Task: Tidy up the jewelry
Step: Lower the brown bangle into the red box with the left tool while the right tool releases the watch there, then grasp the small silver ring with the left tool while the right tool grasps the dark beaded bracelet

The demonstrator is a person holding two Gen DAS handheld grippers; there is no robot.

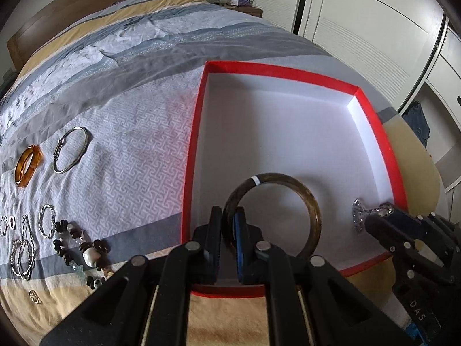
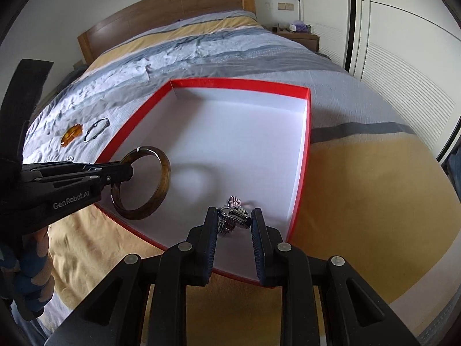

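Observation:
A red-rimmed box (image 1: 380,132) with a white inside lies on the bed. My left gripper (image 1: 229,216) is shut on a dark brown bangle (image 1: 309,199) and holds it upright over the box's near part; the same bangle (image 2: 161,184) shows in the right wrist view. My right gripper (image 2: 234,216) is shut on a silver metal-link bracelet (image 2: 234,216), just above the box floor near its front right. In the left wrist view that bracelet (image 1: 358,216) sticks out of the right gripper's fingertips (image 1: 380,219).
On the bedspread left of the box lie an amber bangle (image 1: 27,165), a thin silver bangle (image 1: 70,150), several silver chains and rings (image 1: 26,242) and a dark bead bracelet (image 1: 83,248). A wooden headboard (image 2: 173,8) stands behind; white wardrobe doors (image 2: 403,57) on the right.

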